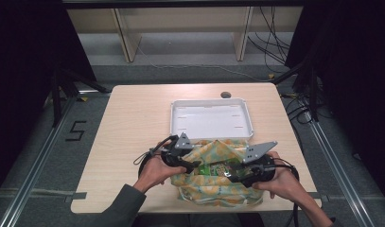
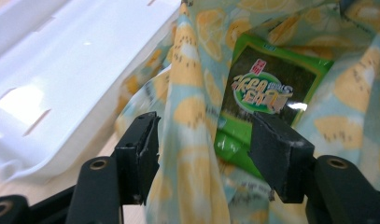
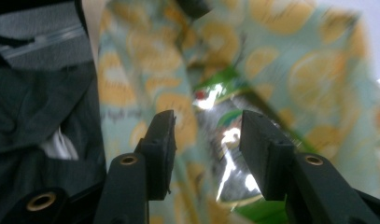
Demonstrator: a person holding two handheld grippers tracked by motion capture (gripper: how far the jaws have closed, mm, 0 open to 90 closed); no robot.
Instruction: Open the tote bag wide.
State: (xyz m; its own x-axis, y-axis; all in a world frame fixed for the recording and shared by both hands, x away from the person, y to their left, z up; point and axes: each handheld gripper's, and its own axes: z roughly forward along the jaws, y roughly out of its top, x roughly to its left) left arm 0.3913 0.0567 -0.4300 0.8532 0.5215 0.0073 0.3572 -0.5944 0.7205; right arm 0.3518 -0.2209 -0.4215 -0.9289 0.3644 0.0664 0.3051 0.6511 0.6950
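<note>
- Lemon-print bag (image 1: 214, 182) lying at the near edge of the bench (image 1: 133, 123), just in front of the white tray (image 1: 211, 118) and touching its near rim.
- Mouth of the bag spread, with a green snack packet (image 1: 221, 169) inside, near the middle of the opening.
- Left tongs (image 1: 192, 165) at the bag's left side, held in the left hand (image 1: 157, 172); jaws apart in the left gripper view (image 2: 204, 154), a fold of the bag's cloth (image 2: 192, 116) standing between them, neither jaw pressed shut on it.
- Right tongs (image 1: 237, 174) at the bag's right side, held in the right hand (image 1: 282, 182); jaws apart in the right gripper view (image 3: 206, 149), pointing at the shiny packet (image 3: 225, 154) inside the bag; contact with the cloth unclear through blur.
- White tray behind the bag, lying open side up, nothing seen in it.
</note>
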